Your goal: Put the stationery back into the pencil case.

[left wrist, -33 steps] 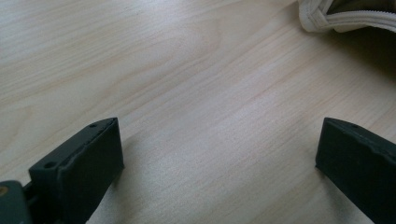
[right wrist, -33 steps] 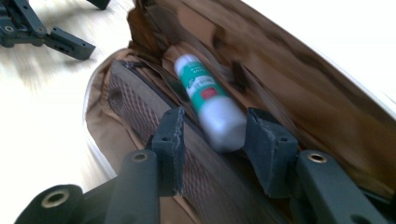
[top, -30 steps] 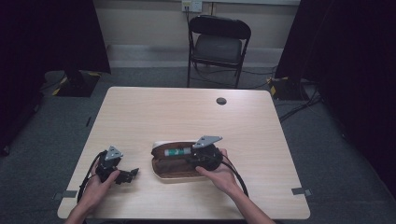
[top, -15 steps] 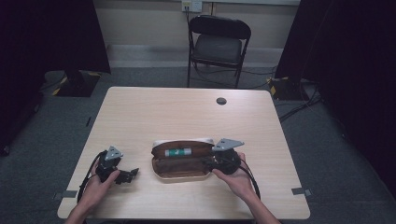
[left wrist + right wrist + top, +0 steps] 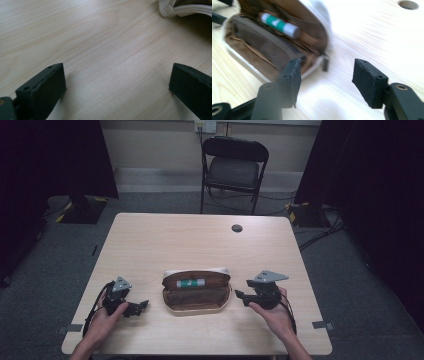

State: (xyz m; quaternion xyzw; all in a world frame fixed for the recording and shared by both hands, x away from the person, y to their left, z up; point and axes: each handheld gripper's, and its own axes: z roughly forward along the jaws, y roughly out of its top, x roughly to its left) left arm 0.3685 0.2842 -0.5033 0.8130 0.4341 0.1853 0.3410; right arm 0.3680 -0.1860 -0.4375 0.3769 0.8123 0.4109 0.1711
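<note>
An open brown pouch with a white zipped rim (image 5: 196, 292) (image 5: 272, 50) lies near the table's front middle. Inside it rests a green and white tube (image 5: 191, 283) (image 5: 281, 25). My right gripper (image 5: 240, 296) (image 5: 325, 76) sits on the table just right of the pouch, open, nothing between its jaws. In the right gripper view the dark zipper pull (image 5: 325, 63) hangs at the pouch's near end. My left gripper (image 5: 141, 307) (image 5: 117, 82) rests left of the pouch, open and empty, with the pouch's white rim (image 5: 185, 8) at the upper right of its view.
The light wood table (image 5: 200, 245) has a round cable hole (image 5: 237, 228) (image 5: 408, 4) at the back right. A black folding chair (image 5: 232, 167) stands behind the table. Cables trail from both grippers over the front edge.
My right gripper has drawn back to the right, from over the pouch's right end to the bare table beside it. The left gripper has stayed put.
</note>
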